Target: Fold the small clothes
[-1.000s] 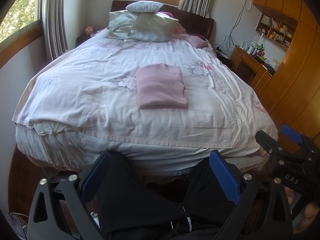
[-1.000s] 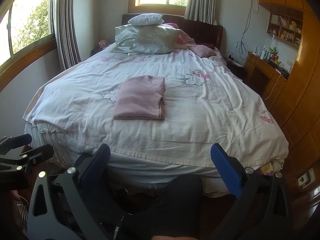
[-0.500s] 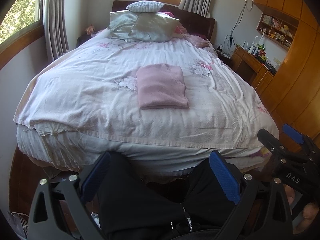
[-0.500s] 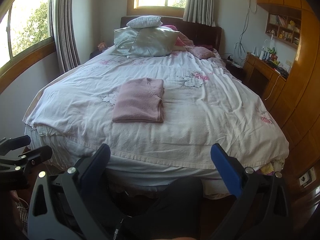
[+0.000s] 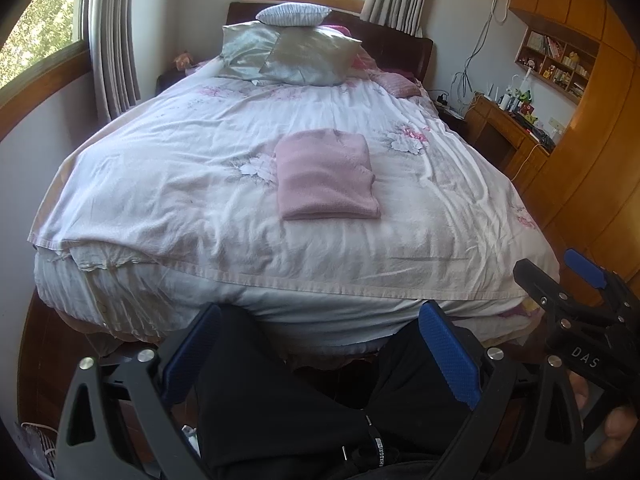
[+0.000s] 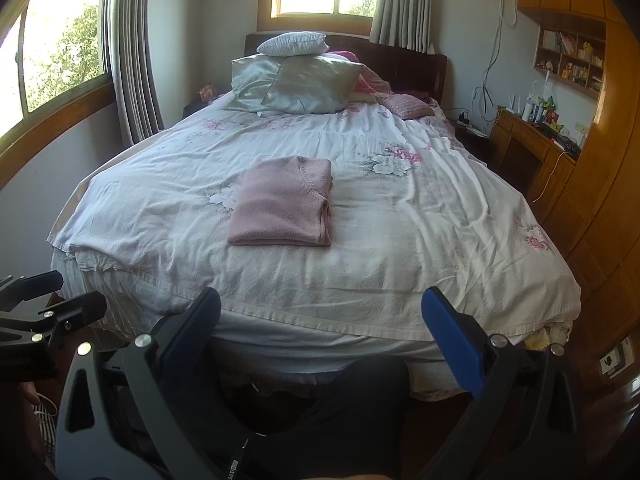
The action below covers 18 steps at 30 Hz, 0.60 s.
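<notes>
A pink knitted garment [image 5: 326, 175] [image 6: 284, 208] lies folded into a neat rectangle on the middle of the bed's white flowered cover [image 5: 180, 184] [image 6: 420, 240]. My left gripper [image 5: 320, 332] is held back past the foot of the bed, open, nothing between its blue pads. My right gripper [image 6: 320, 320] is likewise open and empty, well short of the garment. In the left wrist view the right gripper [image 5: 576, 280] shows at the right edge; in the right wrist view the left gripper [image 6: 44, 304] shows at the left edge.
Pillows [image 6: 304, 76] are stacked at the headboard. A wooden desk [image 6: 536, 140] with small items and wooden wardrobes [image 5: 592, 152] line the right side. Curtained windows [image 6: 132, 48] stand on the left wall. The person's dark-trousered legs [image 5: 288, 420] are below the grippers.
Both views have shifted very slightly; the bed and the folded garment appear a little lower in the frames. The garment itself has not moved and both grippers stay open.
</notes>
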Tool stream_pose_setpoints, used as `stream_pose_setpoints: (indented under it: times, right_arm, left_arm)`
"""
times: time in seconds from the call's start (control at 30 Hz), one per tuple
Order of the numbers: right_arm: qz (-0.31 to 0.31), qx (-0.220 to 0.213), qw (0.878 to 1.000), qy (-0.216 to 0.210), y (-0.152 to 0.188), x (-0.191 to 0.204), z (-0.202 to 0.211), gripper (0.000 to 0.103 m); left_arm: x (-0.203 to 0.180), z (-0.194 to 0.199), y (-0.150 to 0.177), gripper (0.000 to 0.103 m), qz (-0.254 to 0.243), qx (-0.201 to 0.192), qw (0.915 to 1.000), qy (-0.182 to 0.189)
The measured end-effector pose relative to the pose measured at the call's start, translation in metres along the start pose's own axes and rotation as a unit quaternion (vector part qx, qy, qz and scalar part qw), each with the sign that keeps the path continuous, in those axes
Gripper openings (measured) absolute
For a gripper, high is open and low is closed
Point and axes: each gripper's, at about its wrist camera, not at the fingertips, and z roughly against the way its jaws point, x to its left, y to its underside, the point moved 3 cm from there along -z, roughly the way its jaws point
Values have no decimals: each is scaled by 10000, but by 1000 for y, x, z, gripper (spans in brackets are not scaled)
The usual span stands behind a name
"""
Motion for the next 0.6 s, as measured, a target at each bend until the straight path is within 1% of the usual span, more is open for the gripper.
stream_pose_setpoints:
  times: [0.6]
  right_arm:
    - [23, 32, 10000, -46, 2, 4, -12, 100]
  left_arm:
    - [0, -3, 2, 99, -15, 7, 10000, -48]
